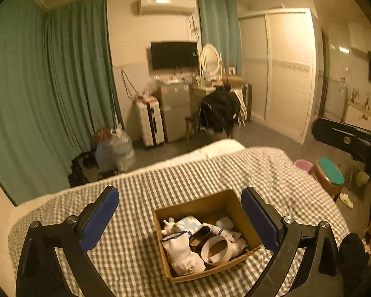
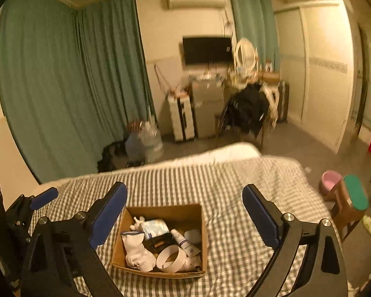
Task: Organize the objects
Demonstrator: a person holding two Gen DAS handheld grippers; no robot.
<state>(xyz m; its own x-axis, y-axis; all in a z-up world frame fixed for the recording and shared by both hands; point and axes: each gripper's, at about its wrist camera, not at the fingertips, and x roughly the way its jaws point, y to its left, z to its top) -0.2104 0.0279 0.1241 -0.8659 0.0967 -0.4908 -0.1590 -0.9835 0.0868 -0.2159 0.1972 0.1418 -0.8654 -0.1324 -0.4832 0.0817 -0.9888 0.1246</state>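
Left claw (image 1: pixel 180 212) spread wide, empty; right claw (image 2: pixel 184 206) likewise. Below: cardboard box (image 2: pixel 196 211) on checkered bed (image 2: pixel 247 180), holding tape roll (image 2: pixel 171 258), plush toy (image 2: pixel 136 250).

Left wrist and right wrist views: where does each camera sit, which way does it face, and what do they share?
Left wrist: on the left claw, above the checked bed, looking across it at the TV wall; its own open fingers frame the box, and the right claw's body shows at the right edge.
Right wrist: on the right claw, same heading; open fingers frame the box, and the left claw shows at the left.
Shared: box, bed, TV, curtains, wardrobe, stool.
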